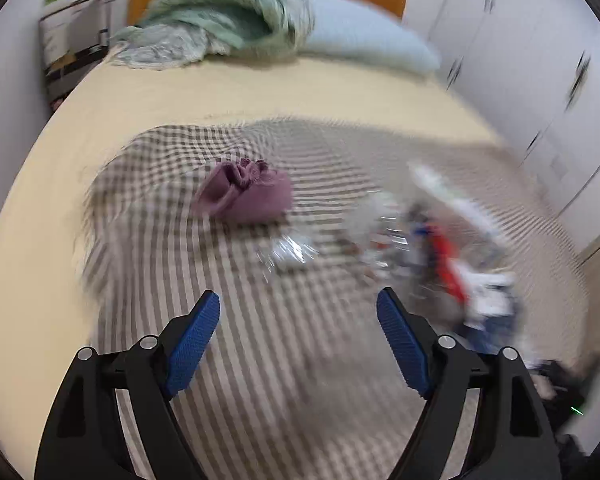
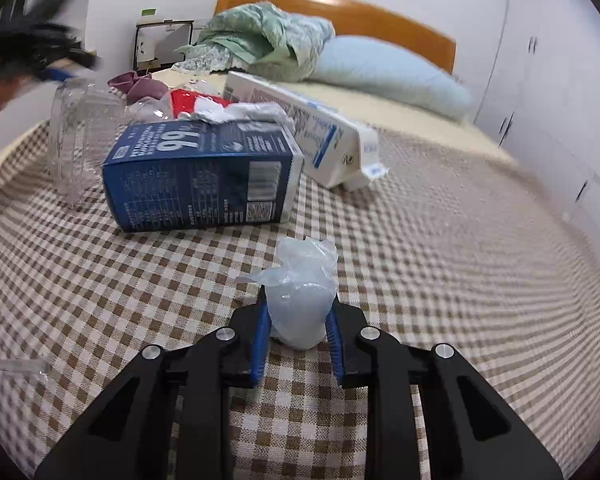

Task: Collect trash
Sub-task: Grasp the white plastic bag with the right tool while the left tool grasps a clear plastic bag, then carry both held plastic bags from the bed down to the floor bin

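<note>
Jaws of the right gripper (image 2: pixel 297 312) are closed on a crumpled clear bag (image 2: pixel 300 292) over the checked cloth (image 2: pixel 440 264); those of the left gripper (image 1: pixel 299 306) are spread wide and empty. Beyond, a blue carton (image 2: pixel 204 176), torn open, a white box (image 2: pixel 300 124) and a clear jar (image 2: pixel 80 136) are seen lying on the cloth.

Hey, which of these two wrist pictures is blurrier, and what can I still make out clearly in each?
Left wrist view: heavy motion smear; the trash pile is streaks, only the open left gripper and purple cloth bundle read. Right wrist view: mostly sharp; dark blue carton and crumpled clear plastic bag in the right gripper are crisp, edges curved by fisheye.
</note>
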Demonstrator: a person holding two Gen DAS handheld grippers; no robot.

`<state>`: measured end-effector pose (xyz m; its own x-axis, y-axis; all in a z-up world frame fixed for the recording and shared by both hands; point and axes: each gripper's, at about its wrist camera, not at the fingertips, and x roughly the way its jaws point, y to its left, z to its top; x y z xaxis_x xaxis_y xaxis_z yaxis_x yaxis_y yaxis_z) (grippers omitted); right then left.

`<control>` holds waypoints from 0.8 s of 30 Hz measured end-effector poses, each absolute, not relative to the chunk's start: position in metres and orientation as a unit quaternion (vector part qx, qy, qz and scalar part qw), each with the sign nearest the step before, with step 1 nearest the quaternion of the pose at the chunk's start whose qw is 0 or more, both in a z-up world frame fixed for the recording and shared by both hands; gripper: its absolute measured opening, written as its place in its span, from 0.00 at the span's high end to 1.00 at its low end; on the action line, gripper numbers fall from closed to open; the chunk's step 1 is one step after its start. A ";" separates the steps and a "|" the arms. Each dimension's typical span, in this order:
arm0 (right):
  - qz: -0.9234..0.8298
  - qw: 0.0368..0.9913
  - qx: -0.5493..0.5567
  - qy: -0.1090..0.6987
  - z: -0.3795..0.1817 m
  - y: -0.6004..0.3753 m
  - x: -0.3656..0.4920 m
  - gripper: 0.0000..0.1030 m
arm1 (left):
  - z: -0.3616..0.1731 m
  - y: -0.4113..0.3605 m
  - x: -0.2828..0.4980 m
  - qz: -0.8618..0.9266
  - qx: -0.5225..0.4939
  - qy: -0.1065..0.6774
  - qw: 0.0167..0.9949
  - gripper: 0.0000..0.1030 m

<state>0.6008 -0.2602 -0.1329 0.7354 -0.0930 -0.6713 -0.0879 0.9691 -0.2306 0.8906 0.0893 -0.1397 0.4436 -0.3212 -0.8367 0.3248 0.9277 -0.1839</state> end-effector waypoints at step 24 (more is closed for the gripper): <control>0.018 0.930 -0.084 0.358 -0.136 -0.269 0.606 0.76 | -0.124 0.118 0.862 -0.107 0.008 0.588 0.802 0.71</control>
<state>0.6059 -0.2687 -0.1360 0.7430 -0.0263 -0.6688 -0.0934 0.9854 -0.1425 0.8622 0.1179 -0.1244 0.2866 -0.1618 -0.9443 0.1808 0.9771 -0.1125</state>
